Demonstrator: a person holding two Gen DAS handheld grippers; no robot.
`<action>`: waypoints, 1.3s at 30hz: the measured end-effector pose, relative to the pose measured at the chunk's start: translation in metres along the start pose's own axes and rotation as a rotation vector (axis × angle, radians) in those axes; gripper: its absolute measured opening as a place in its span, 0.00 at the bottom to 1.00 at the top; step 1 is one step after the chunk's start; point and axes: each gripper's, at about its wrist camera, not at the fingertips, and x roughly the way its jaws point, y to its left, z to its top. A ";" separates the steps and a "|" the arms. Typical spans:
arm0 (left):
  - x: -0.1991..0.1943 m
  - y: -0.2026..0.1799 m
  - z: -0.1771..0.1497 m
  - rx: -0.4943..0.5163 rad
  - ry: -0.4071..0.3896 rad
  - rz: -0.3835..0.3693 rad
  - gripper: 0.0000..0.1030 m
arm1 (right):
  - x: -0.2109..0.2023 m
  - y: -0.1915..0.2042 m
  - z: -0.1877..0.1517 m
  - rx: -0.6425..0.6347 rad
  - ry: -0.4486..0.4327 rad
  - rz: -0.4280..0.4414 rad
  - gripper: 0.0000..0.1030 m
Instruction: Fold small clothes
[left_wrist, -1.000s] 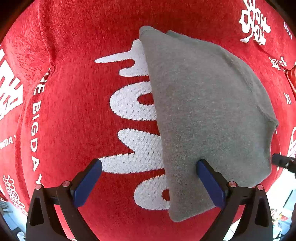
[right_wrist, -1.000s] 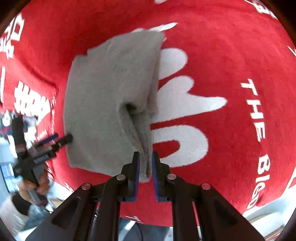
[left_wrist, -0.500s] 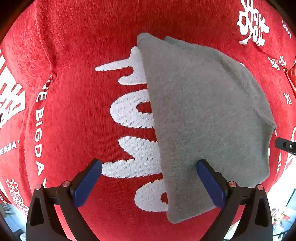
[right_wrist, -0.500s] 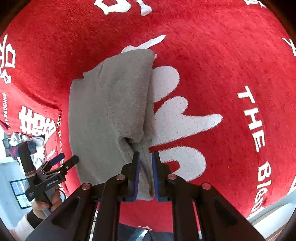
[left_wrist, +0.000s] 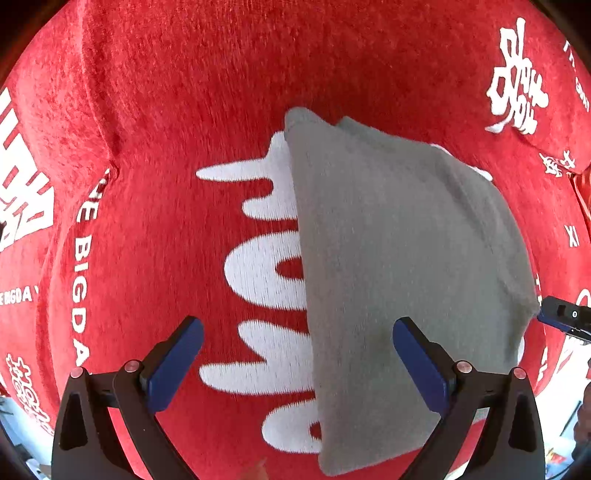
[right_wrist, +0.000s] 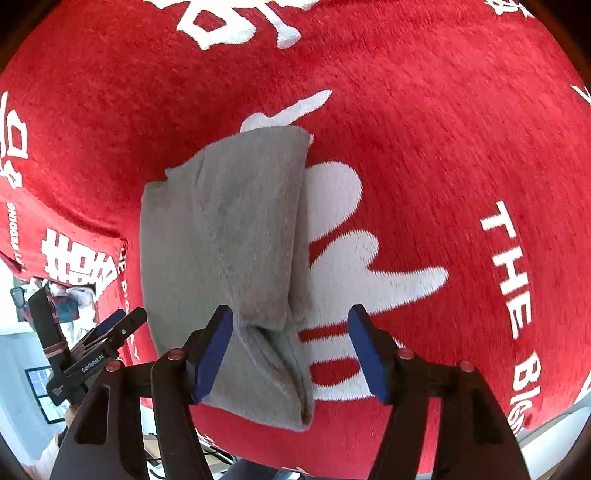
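Right gripper (right_wrist: 290, 347): jaws just opened, now wide; folded corner of the cloth lies between the pads, unpressed.
Left gripper (left_wrist: 297, 362): wide, holding nothing.
Grey garment (left_wrist: 399, 266): one, folded, near the front edge of the red blanket (left_wrist: 155, 206).
Containers: none seen.

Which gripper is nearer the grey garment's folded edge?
Right. The right gripper straddles the folded edge of the grey garment, jaws just opened. The left gripper hovers open over its opposite side.
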 end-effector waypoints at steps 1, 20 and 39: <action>0.000 -0.001 0.002 0.002 -0.002 0.003 1.00 | 0.003 -0.001 0.004 0.007 0.007 0.011 0.68; 0.061 0.016 0.046 -0.087 0.141 -0.330 1.00 | 0.062 -0.007 0.046 -0.013 0.162 0.319 0.71; 0.067 -0.028 0.055 -0.010 0.107 -0.307 0.92 | 0.088 0.022 0.052 -0.043 0.176 0.312 0.40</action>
